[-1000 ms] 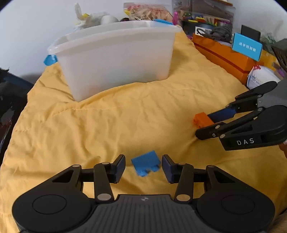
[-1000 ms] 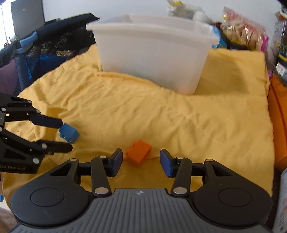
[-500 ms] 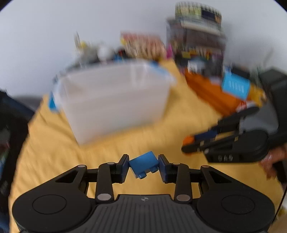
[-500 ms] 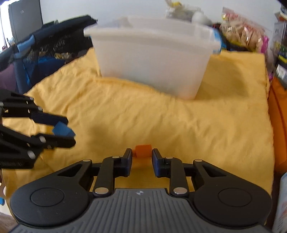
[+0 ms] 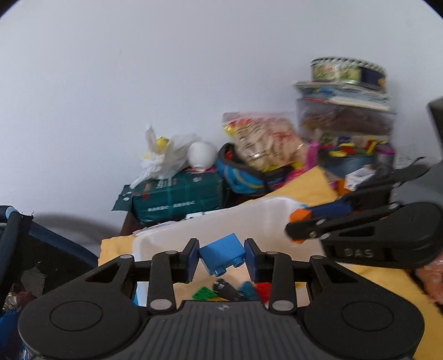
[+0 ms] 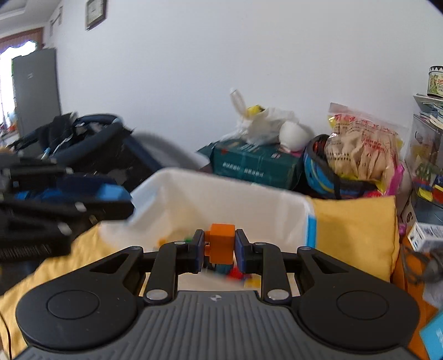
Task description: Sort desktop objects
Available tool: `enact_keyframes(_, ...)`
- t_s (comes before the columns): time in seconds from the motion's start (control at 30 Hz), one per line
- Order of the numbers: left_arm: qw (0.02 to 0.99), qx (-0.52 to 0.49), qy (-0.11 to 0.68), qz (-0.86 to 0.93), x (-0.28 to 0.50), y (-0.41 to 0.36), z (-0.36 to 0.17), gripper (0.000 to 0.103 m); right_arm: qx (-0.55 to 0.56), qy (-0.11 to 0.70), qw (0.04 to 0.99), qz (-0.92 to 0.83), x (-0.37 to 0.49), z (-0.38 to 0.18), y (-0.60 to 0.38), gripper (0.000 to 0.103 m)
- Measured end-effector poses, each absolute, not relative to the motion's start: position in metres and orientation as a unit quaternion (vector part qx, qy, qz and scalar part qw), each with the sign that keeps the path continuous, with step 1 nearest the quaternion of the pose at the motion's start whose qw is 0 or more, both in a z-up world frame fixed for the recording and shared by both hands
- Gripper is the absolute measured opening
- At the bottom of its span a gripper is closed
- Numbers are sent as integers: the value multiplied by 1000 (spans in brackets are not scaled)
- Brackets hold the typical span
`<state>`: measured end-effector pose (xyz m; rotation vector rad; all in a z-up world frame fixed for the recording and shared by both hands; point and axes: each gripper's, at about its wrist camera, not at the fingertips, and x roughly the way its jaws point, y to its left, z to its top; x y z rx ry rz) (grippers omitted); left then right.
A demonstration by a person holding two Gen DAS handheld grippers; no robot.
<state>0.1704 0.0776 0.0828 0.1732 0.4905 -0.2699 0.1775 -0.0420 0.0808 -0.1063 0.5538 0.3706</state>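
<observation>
Left wrist view: the left claw [image 5: 221, 260] clamps a blue brick [image 5: 221, 253] above the open white bin [image 5: 265, 218], while the right claw [image 6: 220, 250] grips an orange brick [image 6: 220, 246] over the same bin, where mixed coloured pieces [image 5: 229, 290] lie inside. Around the bin spreads a yellow cloth [image 6: 357, 232] on the tabletop; behind it, against a pale wall [image 5: 166, 83], sit a green package [image 5: 177, 198] and a snack bag [image 6: 360, 144].

Plain white wall [image 6: 249, 55]; framed picture [image 6: 95, 12] high left; bright window [image 6: 16, 55].
</observation>
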Motion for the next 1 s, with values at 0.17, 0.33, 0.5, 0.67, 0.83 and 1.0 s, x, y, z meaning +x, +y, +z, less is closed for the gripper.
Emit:
enact_keyframes(0.17, 941, 128, 293, -112, 209, 68, 54, 40, -97, 288, 941, 147, 216, 73, -23, 27)
enact_keyframes(0.33, 938, 106, 318, -84, 213, 76, 50, 52, -111, 331, 928, 132, 235, 53, -29, 36)
enact_keyframes(0.5, 951, 123, 278, -50, 194, 70, 76, 67, -104, 339, 926, 127, 232, 53, -36, 48)
enact_keyframes(0.67, 966, 180, 185, 1, 155, 51, 115, 86, -107, 329, 928, 134, 226, 67, -40, 57)
enact_keyframes(0.83, 957, 153, 245, -33, 156, 45, 144, 91, -109, 316, 931, 148, 224, 87, -47, 70)
enact_keyframes(1.0, 941, 155, 300, -30, 180, 44, 136, 91, -104, 346, 917, 167, 234, 97, -53, 84)
